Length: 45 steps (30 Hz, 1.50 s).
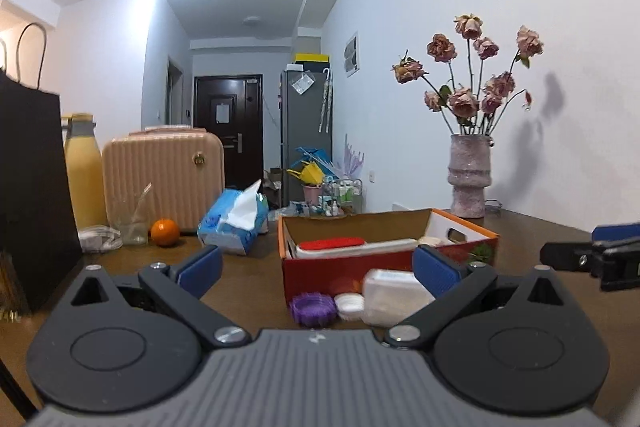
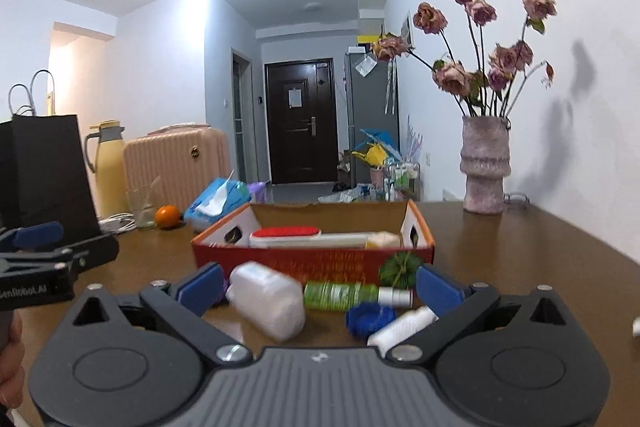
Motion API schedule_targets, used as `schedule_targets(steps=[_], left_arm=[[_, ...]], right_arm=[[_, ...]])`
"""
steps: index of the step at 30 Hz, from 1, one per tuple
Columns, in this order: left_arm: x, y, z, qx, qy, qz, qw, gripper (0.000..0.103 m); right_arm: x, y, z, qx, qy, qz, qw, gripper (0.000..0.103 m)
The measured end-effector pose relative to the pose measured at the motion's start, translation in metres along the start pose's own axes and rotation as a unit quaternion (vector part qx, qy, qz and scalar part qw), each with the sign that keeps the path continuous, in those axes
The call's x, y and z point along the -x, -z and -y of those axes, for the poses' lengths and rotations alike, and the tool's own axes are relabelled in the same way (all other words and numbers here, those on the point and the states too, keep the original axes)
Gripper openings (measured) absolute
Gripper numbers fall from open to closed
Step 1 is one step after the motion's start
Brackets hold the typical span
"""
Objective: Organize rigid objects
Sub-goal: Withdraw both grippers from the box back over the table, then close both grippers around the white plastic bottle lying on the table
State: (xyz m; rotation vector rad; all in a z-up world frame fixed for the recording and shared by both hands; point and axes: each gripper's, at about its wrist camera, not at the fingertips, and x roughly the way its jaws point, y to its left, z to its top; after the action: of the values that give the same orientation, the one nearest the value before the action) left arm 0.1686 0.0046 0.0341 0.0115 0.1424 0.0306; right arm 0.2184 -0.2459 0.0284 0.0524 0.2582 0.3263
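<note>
White container between wide-spread right claw pads, untouched; box beyond

White lettering reading "GenRobot.AI", its first letter cut by the frame edge, is seen on the black body of the left tool, at nine o'clock in the right wrist view. Yellowish print is made out on the red front wall of the cardboard box at the centre, but it is too blurred to be read. A paper notice on the dark door, towards twelve o'clock, cannot be read either.
</note>
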Motion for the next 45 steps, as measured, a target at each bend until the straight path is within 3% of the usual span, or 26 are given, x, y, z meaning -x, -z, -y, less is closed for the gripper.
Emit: schedule_targets(steps=[5,10,16,21,27,30,34,39,42,45], left_arm=[[0.043,0.012,0.007,0.010,0.008,-0.012,0.9998,0.103],[0.072,0.032,0.012,-0.006,0.050,-0.044,0.9978,0.103],[0.070,0.029,0.014,0.018,0.045,-0.038,0.9981,0.103],[0.059,0.036,0.012,0.018,0.038,-0.060,0.9973,0.103],[0.026,0.045,0.014,0.020,0.040,-0.093,0.9947,0.103],[0.000,0.039,0.016,0.016,0.037,-0.100,0.9942,0.103],[-0.050,0.019,0.016,0.015,0.048,-0.090,0.9946,0.102],[-0.133,-0.002,0.007,0.063,0.081,-0.137,0.9853,0.070],[-0.169,-0.006,0.003,0.085,0.101,-0.157,0.9787,0.063],[-0.196,-0.005,0.000,0.107,0.127,-0.172,0.9710,0.050]], right_arm=[[0.046,0.014,-0.010,-0.010,-0.018,0.004,1.000,0.103],[0.081,0.029,-0.014,-0.016,-0.007,0.015,1.000,0.103],[0.100,0.050,-0.015,-0.029,0.003,0.002,1.000,0.103],[0.089,0.063,-0.012,-0.020,0.009,-0.022,1.000,0.103],[0.056,0.065,0.000,-0.044,-0.020,-0.064,0.997,0.091],[0.034,0.061,0.005,-0.050,-0.019,-0.079,0.995,0.073],[-0.003,0.043,0.015,-0.080,-0.044,-0.083,0.992,0.059],[-0.057,0.021,0.023,-0.137,-0.086,-0.080,0.984,0.052],[-0.091,0.013,0.022,-0.165,-0.098,-0.087,0.977,0.042],[-0.122,0.009,0.021,-0.182,-0.098,-0.093,0.974,0.040]])
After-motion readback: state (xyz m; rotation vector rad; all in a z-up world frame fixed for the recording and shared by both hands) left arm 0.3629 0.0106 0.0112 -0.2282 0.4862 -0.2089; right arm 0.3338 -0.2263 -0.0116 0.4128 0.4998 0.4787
